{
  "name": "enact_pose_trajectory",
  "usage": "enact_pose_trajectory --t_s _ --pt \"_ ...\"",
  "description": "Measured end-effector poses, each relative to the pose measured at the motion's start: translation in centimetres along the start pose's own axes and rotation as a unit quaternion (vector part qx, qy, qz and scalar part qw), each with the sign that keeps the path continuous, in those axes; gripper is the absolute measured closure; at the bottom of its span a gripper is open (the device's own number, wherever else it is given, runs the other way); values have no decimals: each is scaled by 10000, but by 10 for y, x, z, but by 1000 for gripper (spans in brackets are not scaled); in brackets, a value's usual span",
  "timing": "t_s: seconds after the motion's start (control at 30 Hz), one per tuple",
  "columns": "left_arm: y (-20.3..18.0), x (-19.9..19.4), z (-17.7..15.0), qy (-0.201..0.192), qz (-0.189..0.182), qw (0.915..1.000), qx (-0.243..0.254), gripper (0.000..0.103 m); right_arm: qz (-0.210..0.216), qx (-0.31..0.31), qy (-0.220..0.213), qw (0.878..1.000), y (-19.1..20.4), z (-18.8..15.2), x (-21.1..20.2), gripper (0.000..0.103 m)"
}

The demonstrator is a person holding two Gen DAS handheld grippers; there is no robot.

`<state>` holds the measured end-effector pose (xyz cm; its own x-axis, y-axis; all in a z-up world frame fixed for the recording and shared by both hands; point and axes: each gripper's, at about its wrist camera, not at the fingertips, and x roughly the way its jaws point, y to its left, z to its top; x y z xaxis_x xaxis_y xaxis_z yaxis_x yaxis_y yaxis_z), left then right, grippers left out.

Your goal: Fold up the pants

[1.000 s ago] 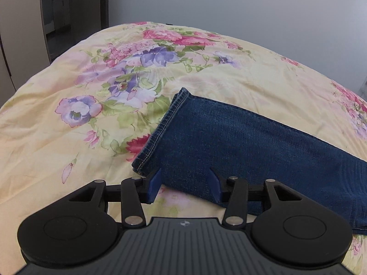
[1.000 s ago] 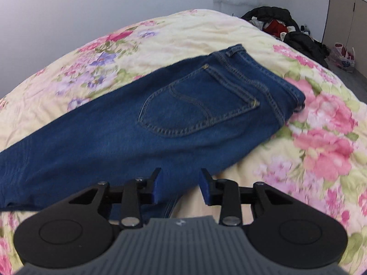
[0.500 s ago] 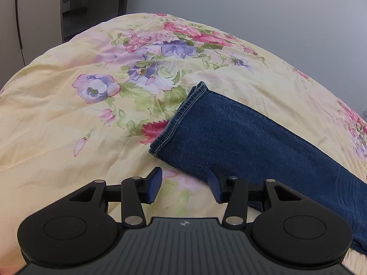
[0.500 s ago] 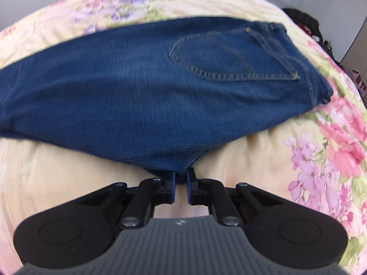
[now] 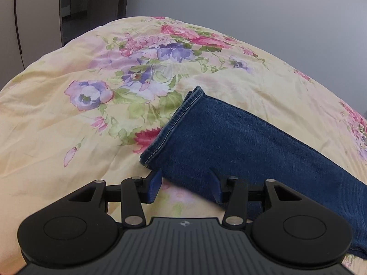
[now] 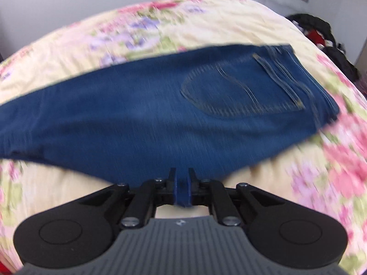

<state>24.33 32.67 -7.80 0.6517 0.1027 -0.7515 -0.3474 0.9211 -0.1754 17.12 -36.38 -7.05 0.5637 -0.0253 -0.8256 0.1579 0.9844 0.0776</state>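
Observation:
Blue denim pants lie flat on a flowered yellow bed cover, back pocket up, waist to the right. My right gripper pinches the near edge of the seat area. A fold of denim sits between the pads while the jaws ease slightly apart. This view is motion-blurred. In the left wrist view the pant leg runs from lower right to its hem. My left gripper stands open at the leg's near edge, close to the hem corner, with its pads not pressing on the cloth.
The bed cover spreads wide to the left of the hem. A pile of dark and red clothes lies beyond the bed at the far right. Pale cupboard doors stand at the far left, and a plain wall is behind the bed.
My right gripper closed on the near edge of the pants and shifted sideways with it. The left gripper stayed open and drifted slightly around the hem corner.

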Motion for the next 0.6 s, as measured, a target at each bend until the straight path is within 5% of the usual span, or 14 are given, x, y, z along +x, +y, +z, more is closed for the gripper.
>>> enact_pose_trajectory --t_s 0.23,0.6 --pt "-31 25 10 84 147 9989 447 49 164 -401 -27 9991 18 70 100 98" --pt "-29 58 15 5 312 9987 391 42 -41 -258 -307 9992 28 148 184 100"
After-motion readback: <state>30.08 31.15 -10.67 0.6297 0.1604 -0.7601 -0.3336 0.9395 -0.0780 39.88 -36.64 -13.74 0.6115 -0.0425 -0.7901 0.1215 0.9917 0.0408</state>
